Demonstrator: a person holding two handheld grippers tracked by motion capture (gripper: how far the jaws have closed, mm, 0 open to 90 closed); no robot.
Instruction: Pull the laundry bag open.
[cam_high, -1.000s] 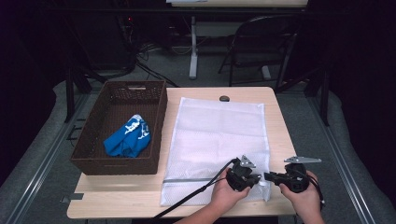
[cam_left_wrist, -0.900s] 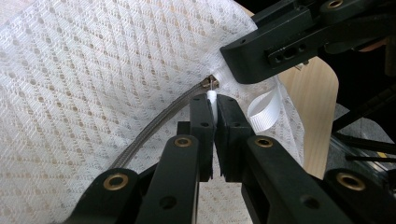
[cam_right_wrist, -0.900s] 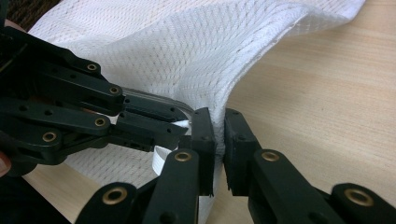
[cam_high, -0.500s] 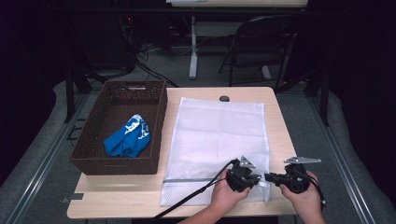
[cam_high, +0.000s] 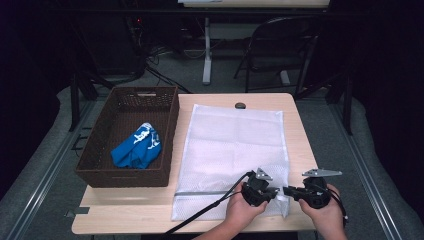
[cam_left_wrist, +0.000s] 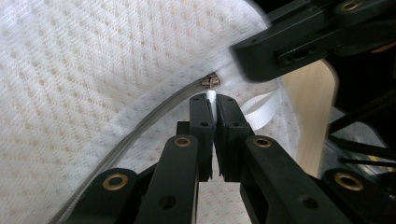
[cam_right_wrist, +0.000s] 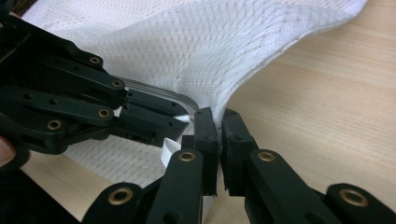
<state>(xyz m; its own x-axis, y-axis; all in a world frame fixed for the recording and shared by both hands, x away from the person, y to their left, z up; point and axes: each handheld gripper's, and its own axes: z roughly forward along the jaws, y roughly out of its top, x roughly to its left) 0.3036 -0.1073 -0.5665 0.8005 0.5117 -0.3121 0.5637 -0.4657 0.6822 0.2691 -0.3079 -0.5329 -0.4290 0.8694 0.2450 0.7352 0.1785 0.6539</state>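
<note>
Both grippers pinch the mesh bag (cam_high: 232, 150) at its near right corner: left gripper (cam_left_wrist: 211, 103) on the zipper's white tab, right gripper (cam_right_wrist: 218, 116) on fabric. Zipper looks closed; opening and loading the blue cloth (cam_high: 136, 150) remain.

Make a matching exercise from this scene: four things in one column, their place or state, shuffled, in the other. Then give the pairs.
Things:
1. left gripper
2. right gripper
3. blue cloth
4. mesh bag

Places or states:
A. lies flat on the table
B. shut on a white tab by the zipper pull
C. inside the wicker basket
D. shut on the bag's mesh edge

Pairs: 1-B, 2-D, 3-C, 4-A
</note>
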